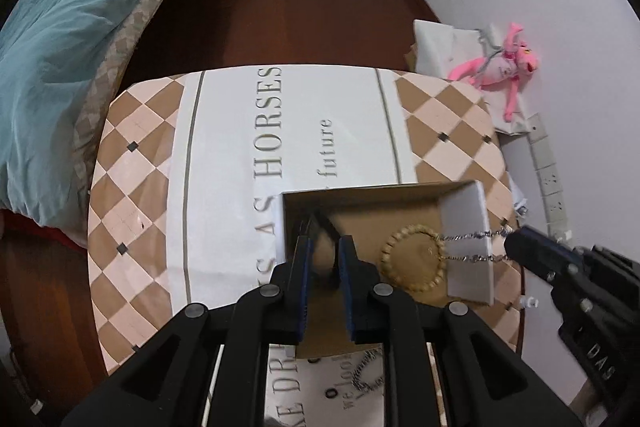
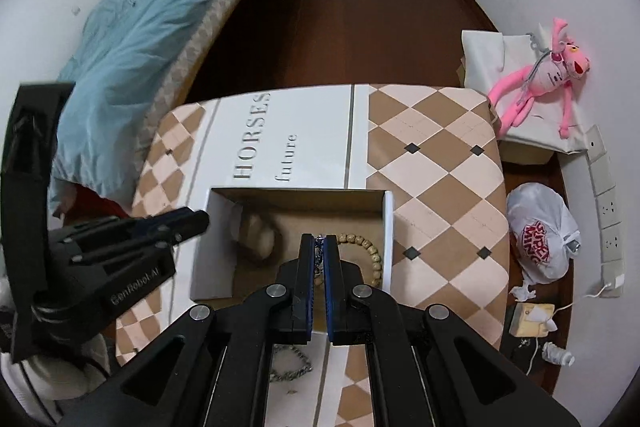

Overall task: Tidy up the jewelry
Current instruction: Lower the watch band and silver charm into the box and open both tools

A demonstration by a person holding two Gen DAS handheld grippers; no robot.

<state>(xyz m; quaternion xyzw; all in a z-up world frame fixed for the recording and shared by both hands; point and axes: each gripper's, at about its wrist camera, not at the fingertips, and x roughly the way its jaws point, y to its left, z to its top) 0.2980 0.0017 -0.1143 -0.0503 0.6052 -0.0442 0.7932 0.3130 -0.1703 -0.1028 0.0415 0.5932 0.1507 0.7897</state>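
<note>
The right gripper (image 2: 319, 239) is clamped on a silver chain (image 1: 472, 237) over the box (image 1: 466, 227); the left gripper (image 1: 323, 247), lower centre, seems nearly closed on nothing.

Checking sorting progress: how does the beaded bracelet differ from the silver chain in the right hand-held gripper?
The beaded bracelet is chunky tan beads; the silver chain is fine links. The bracelet lies flat on the box floor; the chain stretches in two strands over its wall. The bracelet is ungripped; the right hand-held gripper pinches the chain. Both are jewelry.
</note>
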